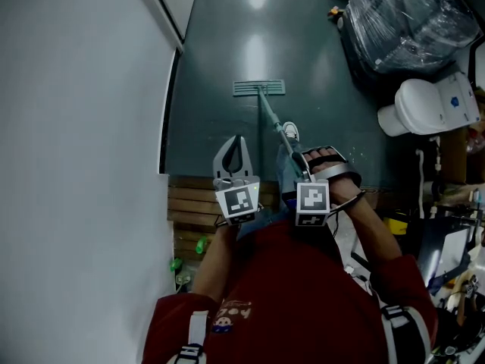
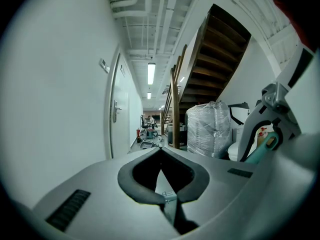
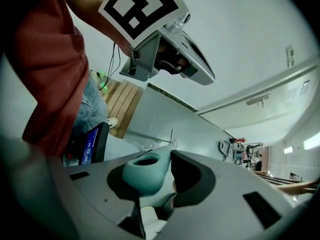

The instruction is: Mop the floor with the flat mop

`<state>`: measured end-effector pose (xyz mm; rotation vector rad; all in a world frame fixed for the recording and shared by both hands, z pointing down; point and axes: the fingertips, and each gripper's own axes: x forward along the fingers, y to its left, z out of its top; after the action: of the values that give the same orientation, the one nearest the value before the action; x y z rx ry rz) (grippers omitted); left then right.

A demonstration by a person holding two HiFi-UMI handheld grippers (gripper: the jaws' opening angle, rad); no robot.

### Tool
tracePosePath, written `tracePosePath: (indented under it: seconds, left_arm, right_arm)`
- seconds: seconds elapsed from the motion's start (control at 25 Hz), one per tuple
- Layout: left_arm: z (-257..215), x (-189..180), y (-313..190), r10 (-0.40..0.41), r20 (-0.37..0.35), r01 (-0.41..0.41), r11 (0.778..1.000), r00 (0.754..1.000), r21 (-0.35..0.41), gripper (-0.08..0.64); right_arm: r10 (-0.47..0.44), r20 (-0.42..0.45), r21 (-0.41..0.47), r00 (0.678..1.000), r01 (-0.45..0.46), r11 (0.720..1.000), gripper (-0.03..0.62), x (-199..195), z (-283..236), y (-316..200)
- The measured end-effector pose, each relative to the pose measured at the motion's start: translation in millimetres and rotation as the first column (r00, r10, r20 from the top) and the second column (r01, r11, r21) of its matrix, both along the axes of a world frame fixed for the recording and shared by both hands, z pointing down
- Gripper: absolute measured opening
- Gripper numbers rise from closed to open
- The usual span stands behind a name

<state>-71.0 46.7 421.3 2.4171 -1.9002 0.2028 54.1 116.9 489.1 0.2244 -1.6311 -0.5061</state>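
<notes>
The flat mop lies with its pale head (image 1: 259, 88) on the dark green floor (image 1: 318, 67), and its teal handle (image 1: 273, 121) runs back toward me. My right gripper (image 1: 303, 170) is shut on the handle's upper end. In the right gripper view the teal grip end (image 3: 142, 171) sits between the jaws of my right gripper (image 3: 167, 156), with the mop head (image 3: 173, 135) small beyond. My left gripper (image 1: 238, 141) hovers just left of the handle, apart from it. Its jaws meet at the tips and hold nothing, as my left gripper (image 2: 161, 153) also shows in its own view.
A white wall (image 1: 76, 127) closes off the left side. A white toilet (image 1: 424, 106) and a plastic-wrapped stack (image 1: 413, 21) stand at the right. Wooden slats (image 1: 193, 209) lie by my feet; a shoe (image 1: 290, 133) shows next to the handle. A staircase (image 2: 220, 59) rises ahead.
</notes>
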Motion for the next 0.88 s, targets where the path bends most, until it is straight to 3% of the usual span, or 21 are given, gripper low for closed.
tracePosePath:
  seconds: [0.24,0.44,0.64,0.88]
  left_arm:
    - [10.1,-0.8,-1.3,0.001,-0.001,-0.001,1.0,1.0,-0.011,0.015]
    - [19.2,2.7,-2.1,0.015,-0.009,-0.015,1.0,1.0,-0.026,0.015]
    - [19.3,11.7,-5.7,0.032,-0.005,-0.033,0.999,0.999,-0.024,0.015]
    - [21.4,12.7,-13.6,0.023,-0.006,-0.023,0.999,1.0,-0.04,0.015]
  right_arm:
    - [-0.004,0.005,0.008,1.0,0.004,1.0,0.121,1.7,4.2,1.6]
    - [-0.037,-0.016,0.066,0.999,0.038,0.997,0.12,-1.3,17.4,0.4]
    - [-0.02,-0.002,0.04,1.0,0.02,0.999,0.121,4.1,21.8,-4.9]
    - [-0.034,0.009,0.069,0.999,0.033,0.997,0.121,9.2,22.5,-18.1]
